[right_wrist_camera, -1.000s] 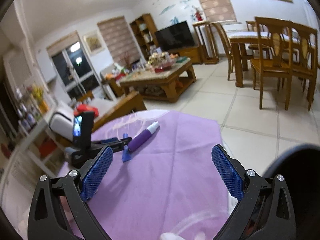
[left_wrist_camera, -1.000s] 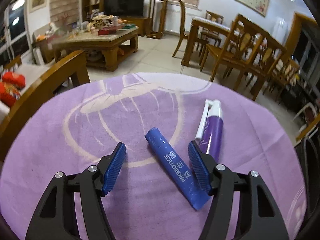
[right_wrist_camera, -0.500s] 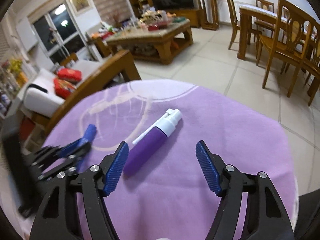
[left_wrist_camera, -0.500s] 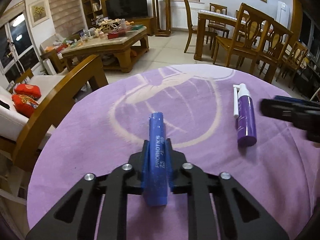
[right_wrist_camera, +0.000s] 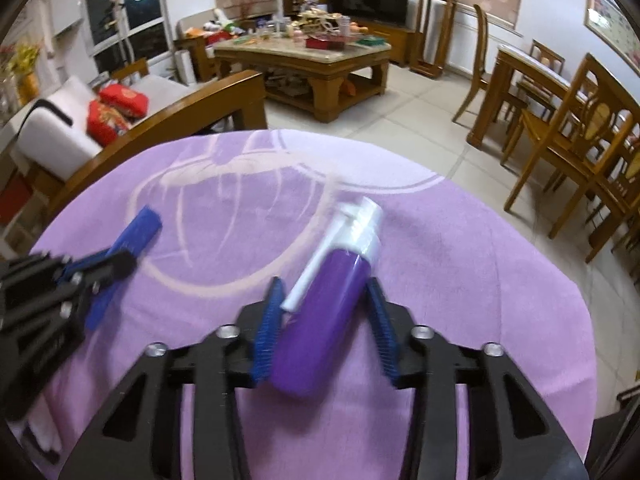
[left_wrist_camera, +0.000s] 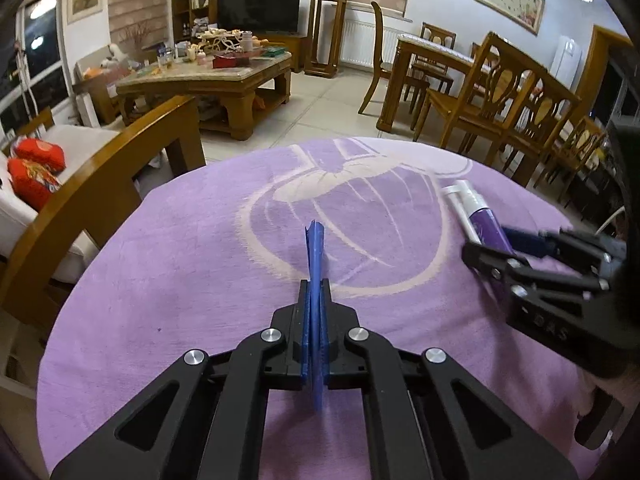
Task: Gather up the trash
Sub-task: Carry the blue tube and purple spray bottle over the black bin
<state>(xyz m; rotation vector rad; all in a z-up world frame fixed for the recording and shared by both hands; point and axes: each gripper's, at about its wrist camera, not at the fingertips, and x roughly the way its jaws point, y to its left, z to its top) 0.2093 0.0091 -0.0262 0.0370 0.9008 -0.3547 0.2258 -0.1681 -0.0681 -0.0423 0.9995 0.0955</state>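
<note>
L claw [left_wrist_camera: 315,344] was clamped flat on blue sachet [left_wrist_camera: 315,256], R claw [right_wrist_camera: 326,328] just closing w/ purple spray bottle [right_wrist_camera: 320,320] btwn its pads on worktop [left_wrist_camera: 180,260]; best seat grip mid-body before lifting.

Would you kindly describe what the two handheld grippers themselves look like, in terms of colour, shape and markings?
Both are alike. The left gripper has black angular linkage arms with triangular cut-outs, silver round pivot screws, and blue ribbed pads on the fingertips. The right gripper shows the same black frame, silver screws and blue ribbed pads. Its black body bears faint raised lettering, too blurred to read. No cables or sleeves show.
</note>
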